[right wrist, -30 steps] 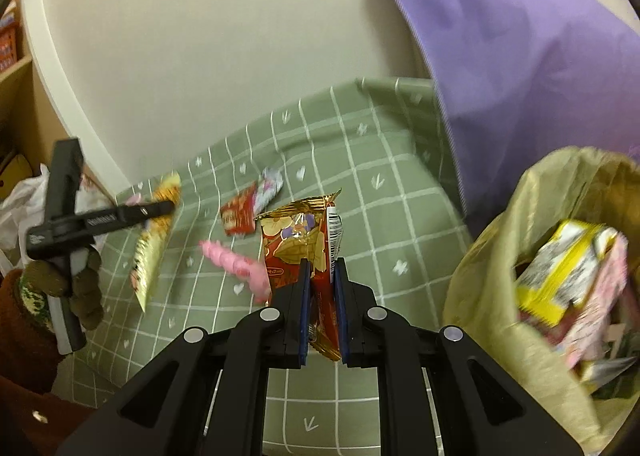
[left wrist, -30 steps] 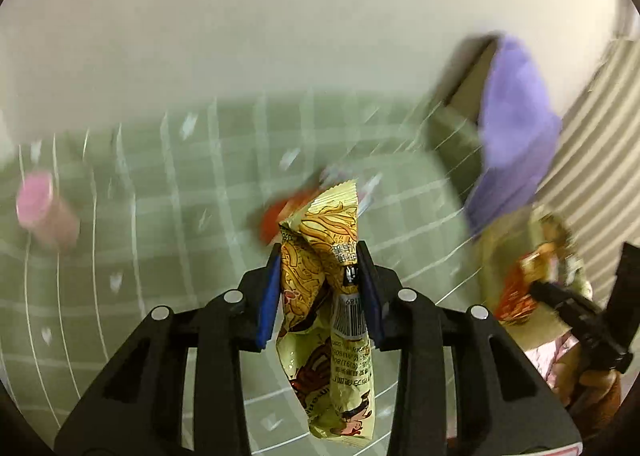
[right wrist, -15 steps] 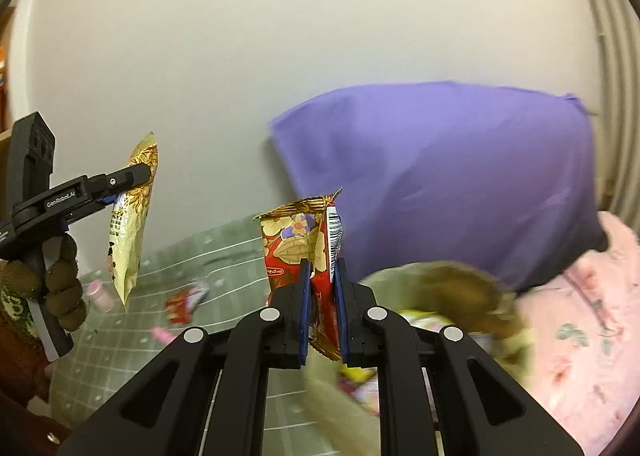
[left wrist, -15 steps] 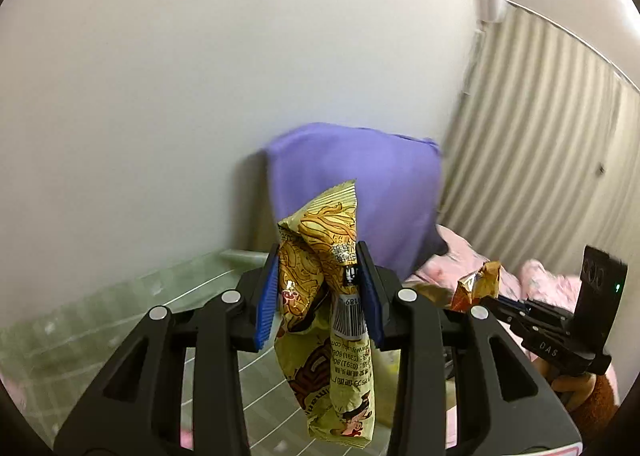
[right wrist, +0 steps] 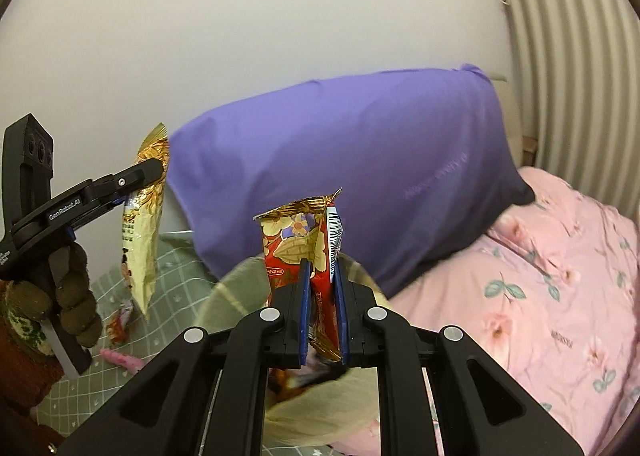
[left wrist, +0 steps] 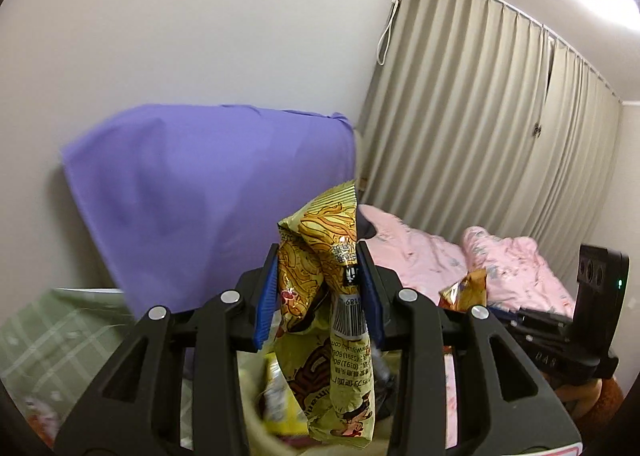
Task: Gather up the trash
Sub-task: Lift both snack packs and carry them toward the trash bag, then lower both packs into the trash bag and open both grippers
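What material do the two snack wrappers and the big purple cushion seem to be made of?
Yellow wrapper: probably thin plastic film, glossy; it creases sharply and shines where the left tongs pinch it.
Red wrapper: likely metallised foil film; its torn top edge glints gold above the right tongs.
Purple cushion: woven fabric, matte, with soft folds.
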Motion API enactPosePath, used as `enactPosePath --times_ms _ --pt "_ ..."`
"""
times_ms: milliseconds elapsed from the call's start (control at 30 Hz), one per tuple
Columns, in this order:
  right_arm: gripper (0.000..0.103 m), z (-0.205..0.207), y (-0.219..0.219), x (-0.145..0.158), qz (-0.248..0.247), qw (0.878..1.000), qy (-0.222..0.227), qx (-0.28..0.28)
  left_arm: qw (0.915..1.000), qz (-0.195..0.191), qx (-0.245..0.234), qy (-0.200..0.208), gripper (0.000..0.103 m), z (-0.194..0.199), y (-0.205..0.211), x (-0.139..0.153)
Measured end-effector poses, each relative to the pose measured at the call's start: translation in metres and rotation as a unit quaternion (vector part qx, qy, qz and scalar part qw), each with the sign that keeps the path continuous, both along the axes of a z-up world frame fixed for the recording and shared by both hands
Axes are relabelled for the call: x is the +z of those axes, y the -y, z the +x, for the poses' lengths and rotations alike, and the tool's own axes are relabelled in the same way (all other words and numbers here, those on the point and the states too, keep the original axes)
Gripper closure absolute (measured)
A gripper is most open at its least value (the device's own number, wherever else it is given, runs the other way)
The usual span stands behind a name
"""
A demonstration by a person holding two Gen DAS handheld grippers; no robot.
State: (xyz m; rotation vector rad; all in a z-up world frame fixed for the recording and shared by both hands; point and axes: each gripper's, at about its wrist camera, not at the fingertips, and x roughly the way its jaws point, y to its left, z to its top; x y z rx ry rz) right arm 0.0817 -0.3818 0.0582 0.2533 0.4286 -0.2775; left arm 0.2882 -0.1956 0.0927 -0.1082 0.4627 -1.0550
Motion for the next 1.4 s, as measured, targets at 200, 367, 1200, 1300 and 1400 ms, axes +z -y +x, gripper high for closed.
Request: enactPosePath --times_ms 200,367,1200,1300,1400 --pt "0.091 0.005 0.020 -0.022 0.021 0.999 -0.026 -0.022 0.9993 0.017 -0.007 -0.033 0.069 0.018 0.047 -0.049" --pt "0.091 0.017 0.019 -0.037 0.020 0.999 -0.046 -0.009 0.9938 0.084 -0.018 -0.071 0.069 0.019 0.056 -0.099" --pt "0.091 0.070 -0.012 -0.094 0.006 0.988 -0.144 0.049 0.9732 0.190 -0.053 -0.118 0.069 0.023 0.079 -0.126" --pt "0.091 0.069 -0.015 -0.096 0.001 0.988 -0.149 0.047 0.9713 0.198 -0.058 -0.118 0.069 0.021 0.076 -0.127" --pt "0.091 0.069 -0.015 -0.096 0.009 0.988 -0.148 0.046 0.9708 0.201 -0.049 -0.122 0.069 0.025 0.080 -0.123"
